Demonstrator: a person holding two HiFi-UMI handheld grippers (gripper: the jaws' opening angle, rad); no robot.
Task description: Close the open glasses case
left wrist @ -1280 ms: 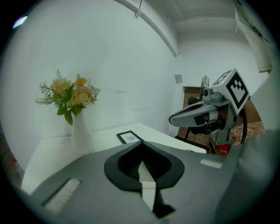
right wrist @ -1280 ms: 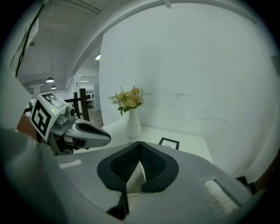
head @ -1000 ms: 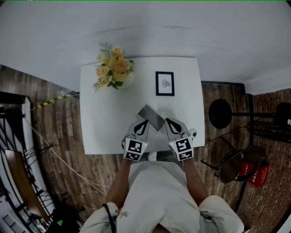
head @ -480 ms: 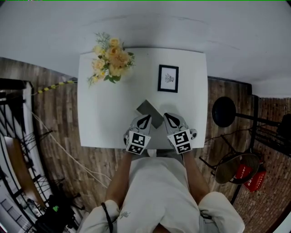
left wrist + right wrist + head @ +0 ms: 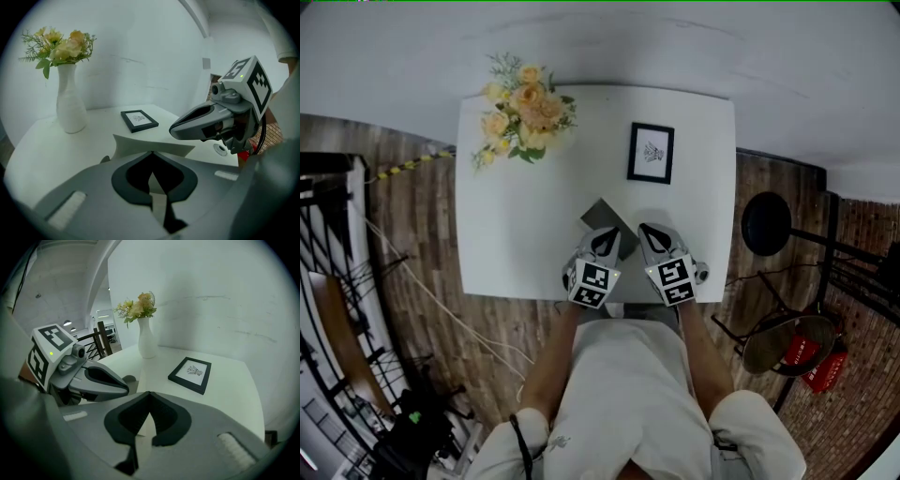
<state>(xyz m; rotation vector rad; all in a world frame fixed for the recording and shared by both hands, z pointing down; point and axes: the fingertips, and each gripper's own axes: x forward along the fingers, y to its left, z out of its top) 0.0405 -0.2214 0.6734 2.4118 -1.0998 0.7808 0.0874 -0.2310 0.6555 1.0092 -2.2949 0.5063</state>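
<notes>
Glasses case [image 5: 602, 217] mostly covered: only a grey corner shows between my two tools, on the near side of the picture frame [image 5: 651, 153]. I cannot tell how far it stands open. Left tool [image 5: 607, 236]: jaws together, tips just short of the case's grey flap. Right tool [image 5: 648, 231]: jaws together as well. Both sit close to the table's [image 5: 506, 244] near edge. Bare tabletop runs left of the frame as far as the flower vase [image 5: 525, 117]. Count: one case, one frame, one vase, two tools.
</notes>
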